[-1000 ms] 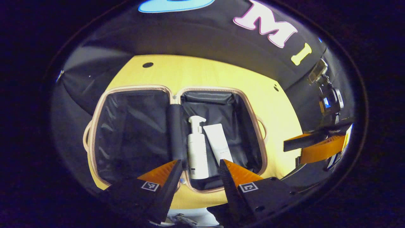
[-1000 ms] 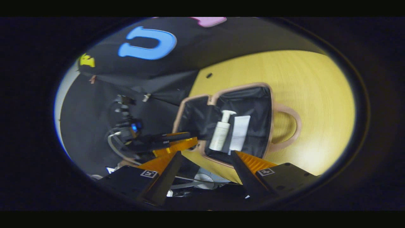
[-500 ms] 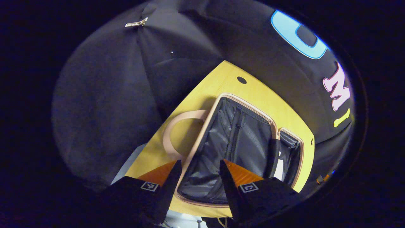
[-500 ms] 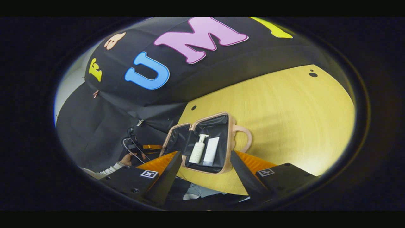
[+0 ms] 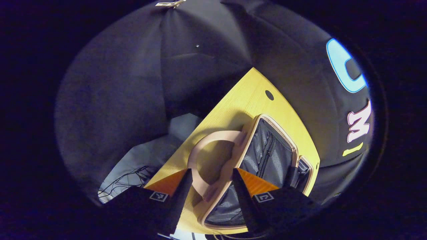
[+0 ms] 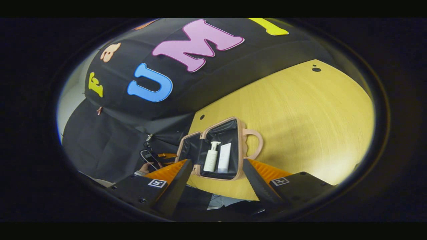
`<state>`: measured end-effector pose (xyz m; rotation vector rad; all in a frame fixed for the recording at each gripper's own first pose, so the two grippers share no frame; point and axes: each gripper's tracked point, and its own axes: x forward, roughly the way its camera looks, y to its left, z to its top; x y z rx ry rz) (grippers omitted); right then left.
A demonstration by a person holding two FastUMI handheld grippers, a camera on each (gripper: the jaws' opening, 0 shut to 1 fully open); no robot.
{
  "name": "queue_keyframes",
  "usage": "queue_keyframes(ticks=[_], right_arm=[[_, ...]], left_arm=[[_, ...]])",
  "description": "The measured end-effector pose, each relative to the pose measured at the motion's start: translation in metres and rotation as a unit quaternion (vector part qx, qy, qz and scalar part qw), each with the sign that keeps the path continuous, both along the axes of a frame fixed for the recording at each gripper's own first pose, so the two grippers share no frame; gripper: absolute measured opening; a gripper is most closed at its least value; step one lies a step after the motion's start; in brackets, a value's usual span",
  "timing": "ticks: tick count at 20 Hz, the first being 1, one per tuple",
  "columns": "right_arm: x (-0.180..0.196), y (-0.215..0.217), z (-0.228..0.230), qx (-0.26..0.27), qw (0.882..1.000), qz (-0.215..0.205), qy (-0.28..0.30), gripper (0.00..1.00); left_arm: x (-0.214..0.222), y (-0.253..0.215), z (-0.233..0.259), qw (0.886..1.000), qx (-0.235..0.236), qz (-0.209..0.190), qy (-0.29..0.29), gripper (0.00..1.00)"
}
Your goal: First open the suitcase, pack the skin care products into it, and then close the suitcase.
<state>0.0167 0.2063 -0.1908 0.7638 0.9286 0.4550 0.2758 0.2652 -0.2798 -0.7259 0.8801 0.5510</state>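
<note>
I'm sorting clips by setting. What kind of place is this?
Likely a staged recording booth, not a home: black cloth walls, a bare wooden table, and one open suitcase on it.

We count 1 suitcase [image 6: 218, 151], lying open on 1 yellow table [image 6: 300, 113], with 2 halves showing their dark lining. It has 2 loop handles: 1 in the left gripper view [image 5: 213, 160], 1 on the far half in the right gripper view [image 6: 254, 143]. Inside we count 2 skin care products: 1 pump bottle [image 6: 211, 161] and 1 white tube [image 6: 224, 157]. We see 2 small dark holes in the tabletop [image 6: 201, 117].
</note>
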Motion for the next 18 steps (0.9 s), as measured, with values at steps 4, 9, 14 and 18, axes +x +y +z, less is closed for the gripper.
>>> queue_keyframes(ticks=[4,9,14,18], right_arm=[[0.009,0.005,-0.003,0.000,1.000,-0.007,0.008,0.97],[0.012,0.022,-0.010,-0.009,1.000,0.013,0.016,0.97],[0.019,0.031,-0.008,-0.002,1.000,0.014,0.020,0.97],[0.020,0.023,-0.011,-0.010,1.000,0.013,0.020,0.97]], left_arm=[[-0.008,0.018,-0.018,0.999,-0.006,0.024,0.038,0.76],[-0.004,0.026,-0.032,0.998,-0.004,0.023,0.053,0.75],[0.003,0.025,-0.046,0.996,0.006,0.001,0.088,0.18],[0.018,0.021,-0.018,0.996,0.048,-0.030,0.071,0.10]])
